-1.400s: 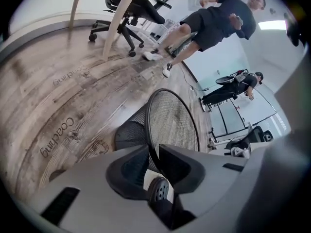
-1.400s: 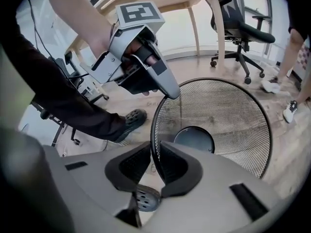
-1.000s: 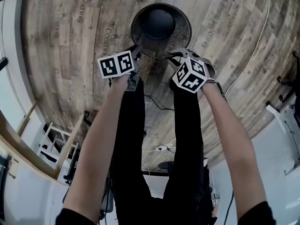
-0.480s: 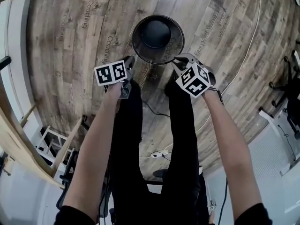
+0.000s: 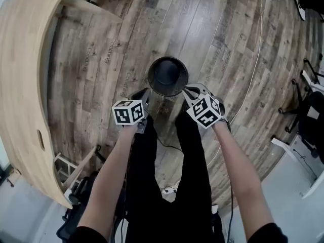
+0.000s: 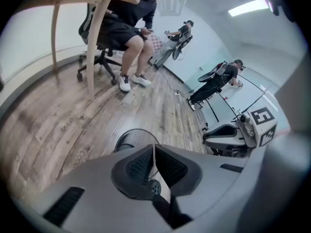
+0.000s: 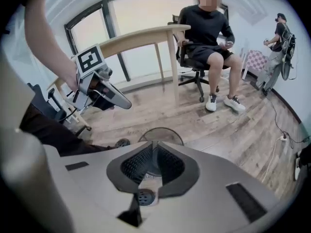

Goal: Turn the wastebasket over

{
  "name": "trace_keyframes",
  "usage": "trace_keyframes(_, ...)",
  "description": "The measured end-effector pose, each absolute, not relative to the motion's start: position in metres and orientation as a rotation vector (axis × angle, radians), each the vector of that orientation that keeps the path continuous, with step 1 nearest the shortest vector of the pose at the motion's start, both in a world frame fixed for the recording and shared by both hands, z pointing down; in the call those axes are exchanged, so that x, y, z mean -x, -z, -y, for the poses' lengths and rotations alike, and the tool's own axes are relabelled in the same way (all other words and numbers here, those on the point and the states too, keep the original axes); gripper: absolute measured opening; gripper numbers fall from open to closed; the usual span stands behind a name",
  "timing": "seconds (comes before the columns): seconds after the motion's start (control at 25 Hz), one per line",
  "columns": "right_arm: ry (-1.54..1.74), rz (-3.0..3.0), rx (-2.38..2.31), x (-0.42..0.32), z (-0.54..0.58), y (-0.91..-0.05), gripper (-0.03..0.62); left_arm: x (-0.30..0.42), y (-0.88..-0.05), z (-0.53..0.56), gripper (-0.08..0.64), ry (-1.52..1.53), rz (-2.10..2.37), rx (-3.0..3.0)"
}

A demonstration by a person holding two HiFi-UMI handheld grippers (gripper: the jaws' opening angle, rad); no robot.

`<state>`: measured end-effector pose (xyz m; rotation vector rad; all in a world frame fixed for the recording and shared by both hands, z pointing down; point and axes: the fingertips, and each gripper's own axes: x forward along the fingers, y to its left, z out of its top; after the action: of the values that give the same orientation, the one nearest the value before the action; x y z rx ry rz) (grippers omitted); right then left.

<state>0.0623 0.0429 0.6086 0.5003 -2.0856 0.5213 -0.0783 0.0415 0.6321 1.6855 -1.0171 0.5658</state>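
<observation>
The black mesh wastebasket (image 5: 167,76) stands on the wood floor with its wide rim up. It also shows just past the jaws in the left gripper view (image 6: 136,139) and the right gripper view (image 7: 160,135). My left gripper (image 5: 144,93) hangs above and short of the rim's near left side. My right gripper (image 5: 189,91) does the same at the near right. Neither touches the basket. Both pairs of jaws have just been closing and now stand shut with nothing between them (image 6: 153,147) (image 7: 154,145).
A curved pale wooden table (image 5: 25,80) fills the left. A thin cable (image 5: 249,87) runs over the floor at the right, and office chairs (image 5: 310,105) stand at the right edge. A person sits on a chair (image 7: 209,38) by the table; another stands farther off (image 6: 218,77).
Both grippers have come off the near side of the basket's rim and lifted. The view has pulled up and back, so the basket looks smaller.
</observation>
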Motion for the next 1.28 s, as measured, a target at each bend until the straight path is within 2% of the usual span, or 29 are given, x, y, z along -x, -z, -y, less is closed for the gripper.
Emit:
trace_keyframes(0.32, -0.545, 2.203, -0.703, -0.077, 0.009, -0.483, 0.038, 0.048, -0.491, 0.014, 0.023, -0.5, 1.075, -1.916)
trace_keyframes(0.64, -0.593, 2.345, -0.86, -0.085, 0.04, -0.37, 0.034, 0.05, -0.372, 0.04, 0.021, -0.348, 1.138, -2.011)
trace_keyframes(1.28, -0.351, 2.702, -1.106, -0.057, 0.156, -0.119, 0.034, 0.077, -0.138, 0.154, 0.017, -0.184, 1.254, -2.402)
